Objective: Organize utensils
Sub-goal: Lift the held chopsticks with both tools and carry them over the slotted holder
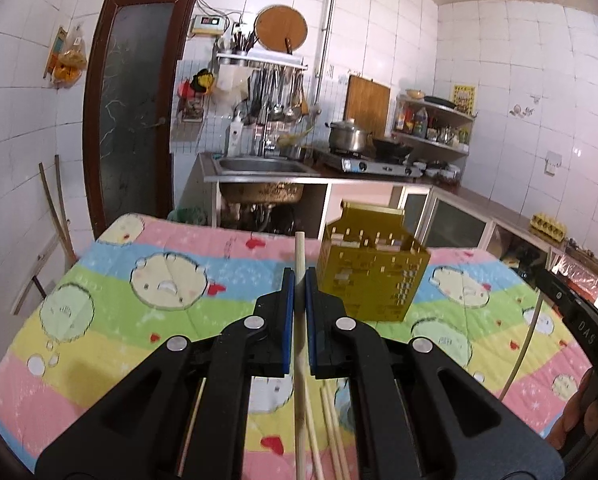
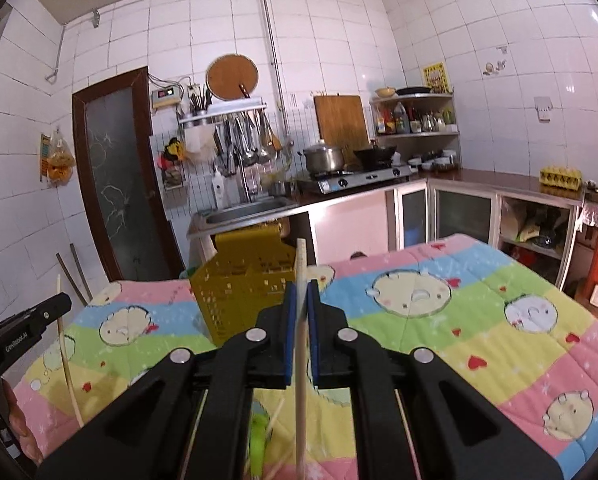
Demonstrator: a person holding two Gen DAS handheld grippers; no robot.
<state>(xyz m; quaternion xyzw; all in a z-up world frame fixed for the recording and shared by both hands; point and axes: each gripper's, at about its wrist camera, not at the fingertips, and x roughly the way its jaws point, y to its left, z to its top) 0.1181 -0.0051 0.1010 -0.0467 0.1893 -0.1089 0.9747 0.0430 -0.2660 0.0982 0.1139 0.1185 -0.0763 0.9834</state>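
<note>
Left gripper (image 1: 299, 280) pinching chopstick (image 1: 299, 256); right gripper (image 2: 302, 292) pinching another chopstick (image 2: 301, 264). I'd keep sticks upright, lower tips-first into yellow holder (image 1: 373, 280).

Utensil holder (image 1: 373, 270) on quilt (image 1: 139, 300), apparently near its far edge, sink (image 1: 259, 166) behind

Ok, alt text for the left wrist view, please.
The left gripper is shut on a wooden chopstick, above a colourful cartoon quilt. A yellow slotted utensil holder stands just ahead to the right, kitchen sink beyond.
</note>
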